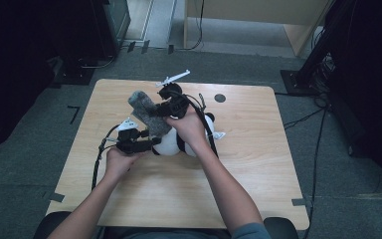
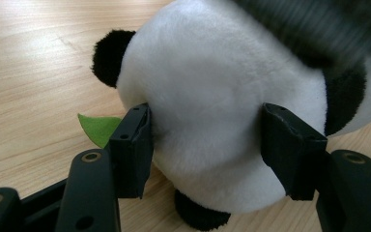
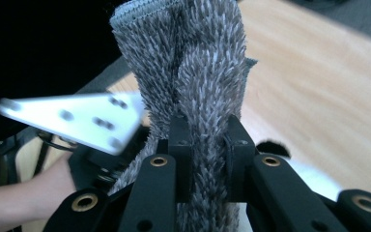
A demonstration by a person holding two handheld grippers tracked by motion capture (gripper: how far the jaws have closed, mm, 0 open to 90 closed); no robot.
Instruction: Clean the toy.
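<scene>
A black-and-white panda plush [image 1: 171, 143] lies near the middle of the wooden table [image 1: 258, 164]. My left gripper [image 1: 154, 143] is shut on the panda's white body [image 2: 207, 87], with both pads [image 2: 134, 145] pressed into the fur. A green felt leaf [image 2: 96, 128] lies on the wood beside the panda. My right gripper [image 1: 155, 111] is shut on a grey fuzzy cloth [image 1: 146, 110], held above the panda. In the right gripper view the cloth [image 3: 198, 63] stands bunched upward between the jaws of the right gripper [image 3: 206, 128].
A small dark round mark [image 1: 220, 98] sits near the table's far edge. Cables [image 1: 303, 119] run over the grey floor to the right, by a black stand [image 1: 311, 64]. Dark equipment [image 1: 99, 30] stands at the back left. The left gripper's grey plate [image 3: 77, 121] is close to the right gripper.
</scene>
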